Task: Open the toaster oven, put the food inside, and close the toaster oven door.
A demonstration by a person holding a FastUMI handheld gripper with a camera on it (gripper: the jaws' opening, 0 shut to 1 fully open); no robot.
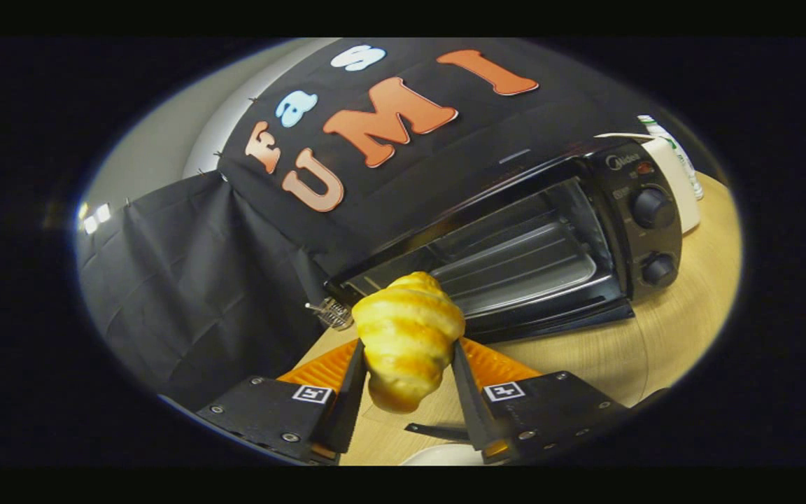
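Note:
A golden croissant (407,336) sits upright between my two fingers, and my gripper (406,353) is shut on it, lifted above the wooden table (627,350). Beyond the croissant stands the black toaster oven (515,238), tilted in this view. Its door (550,318) hangs open and down toward the table, showing the wire rack and metal tray (515,262) inside. Two round knobs (652,208) sit on the panel at the oven's right side.
A white appliance (679,182) and a white bottle with a green label (676,154) stand behind the oven's right side. A small wire piece (333,313) lies by the oven's left corner. A white plate rim (445,456) shows below my fingers. Black cloth walls the booth.

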